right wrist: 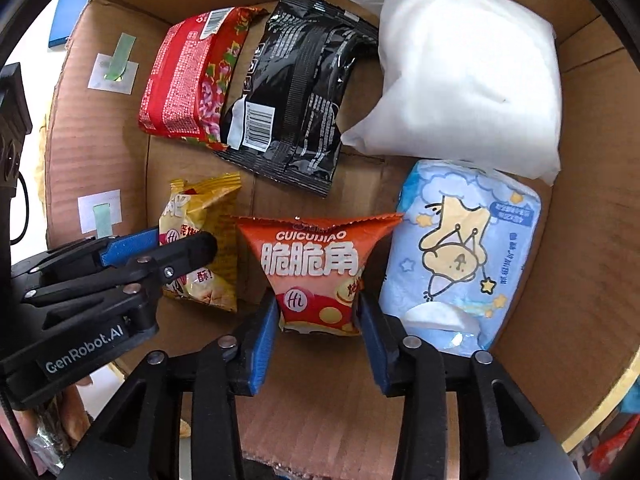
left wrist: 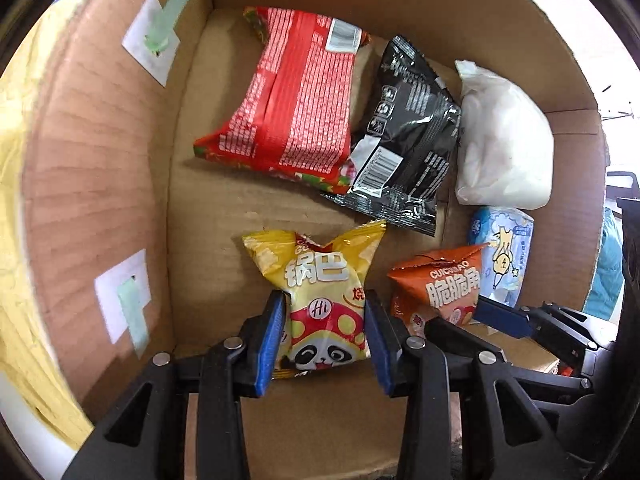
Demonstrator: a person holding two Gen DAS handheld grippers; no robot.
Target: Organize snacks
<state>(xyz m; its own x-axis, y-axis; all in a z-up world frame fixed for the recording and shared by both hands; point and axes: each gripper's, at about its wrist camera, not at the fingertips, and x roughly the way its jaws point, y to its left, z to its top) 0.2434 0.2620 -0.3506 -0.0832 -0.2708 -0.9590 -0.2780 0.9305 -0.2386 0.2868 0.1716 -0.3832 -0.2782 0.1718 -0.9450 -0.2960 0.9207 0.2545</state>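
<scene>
Both your grippers are down inside the cardboard box [left wrist: 100, 160] right now. Your left gripper [left wrist: 325, 336] has its blue pads against the sides of the yellow snack bag [left wrist: 320, 296], only barely parted, so it looks pinched. That bag sits on the box floor near the left wall. Your right gripper [right wrist: 318, 328] is a bit wider, with the orange snack bag [right wrist: 316, 264] between its pads; the pads seem to touch the bag's lower sides, but I can't tell how firmly. The orange bag is just beside the yellow one. Further back in the box lie the red packet [left wrist: 296, 96], the black packet [left wrist: 404, 136] overlapping its edge, and the white pouch [left wrist: 504, 144]. The blue tissue pack [right wrist: 464, 256] sits against the right wall, below the white pouch.
</scene>
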